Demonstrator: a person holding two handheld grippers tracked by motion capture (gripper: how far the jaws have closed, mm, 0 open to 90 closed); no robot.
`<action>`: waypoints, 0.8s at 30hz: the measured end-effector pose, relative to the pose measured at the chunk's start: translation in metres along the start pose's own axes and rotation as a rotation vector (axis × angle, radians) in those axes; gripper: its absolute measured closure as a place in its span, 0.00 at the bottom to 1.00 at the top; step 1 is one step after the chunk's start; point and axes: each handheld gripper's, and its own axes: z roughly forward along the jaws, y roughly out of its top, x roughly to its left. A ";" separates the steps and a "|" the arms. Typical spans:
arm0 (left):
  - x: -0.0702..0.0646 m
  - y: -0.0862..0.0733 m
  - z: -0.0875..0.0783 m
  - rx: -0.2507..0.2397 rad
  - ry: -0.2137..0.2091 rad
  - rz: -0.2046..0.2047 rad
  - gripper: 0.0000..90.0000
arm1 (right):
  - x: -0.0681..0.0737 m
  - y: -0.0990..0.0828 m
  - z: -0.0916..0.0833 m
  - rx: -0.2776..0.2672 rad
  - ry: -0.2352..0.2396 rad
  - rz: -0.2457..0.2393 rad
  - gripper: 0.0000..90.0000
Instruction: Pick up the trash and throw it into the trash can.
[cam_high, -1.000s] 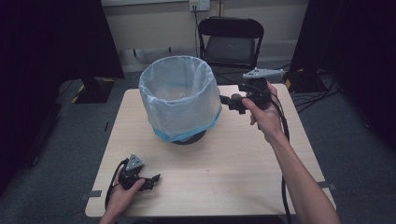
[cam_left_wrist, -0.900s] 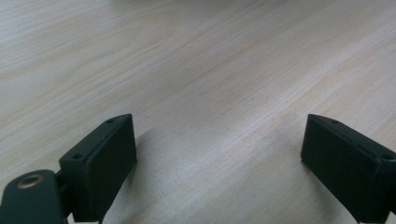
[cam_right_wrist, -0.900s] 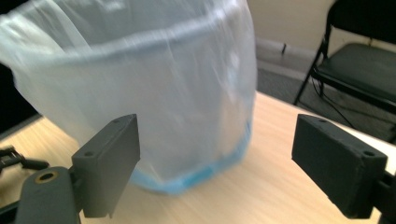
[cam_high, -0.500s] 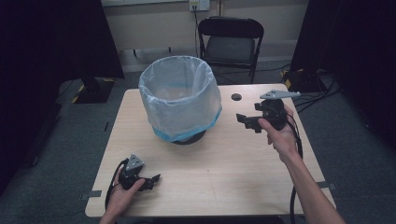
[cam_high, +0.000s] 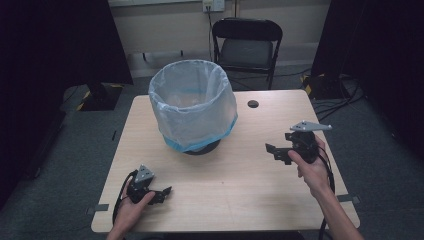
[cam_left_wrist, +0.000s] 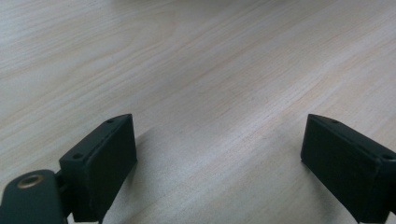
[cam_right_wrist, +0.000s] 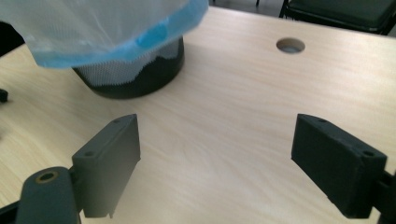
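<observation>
Two grippers sat apart over the table (cam_high: 240, 200), jaws spread wide, holding nothing. A lined bin (cam_high: 193, 105) stood mid-table, ahead of the right gripper (cam_high: 274, 152) and well apart from the left gripper (cam_high: 162, 192) near the front edge.

On the wooden bench (cam_high: 240, 200) a black wastebasket (cam_high: 192, 107) lined with a translucent blue-edged bag stands left of centre toward the far side, the left claw (cam_high: 161, 192) rests near the near-left corner, the right claw (cam_high: 274, 152) hangs at right, and a black folding chair (cam_high: 247, 47) stands beyond.
</observation>
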 end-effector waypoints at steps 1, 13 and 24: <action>0.000 0.000 0.000 0.000 0.000 0.000 0.11 | -0.001 -0.003 0.000 0.006 -0.002 0.001 0.16; 0.000 0.000 0.000 0.000 0.000 0.002 0.11 | -0.015 -0.059 0.010 0.089 -0.055 0.048 0.18; 0.000 0.000 0.000 0.000 0.000 0.002 0.11 | -0.031 -0.086 0.026 0.192 -0.137 0.038 0.17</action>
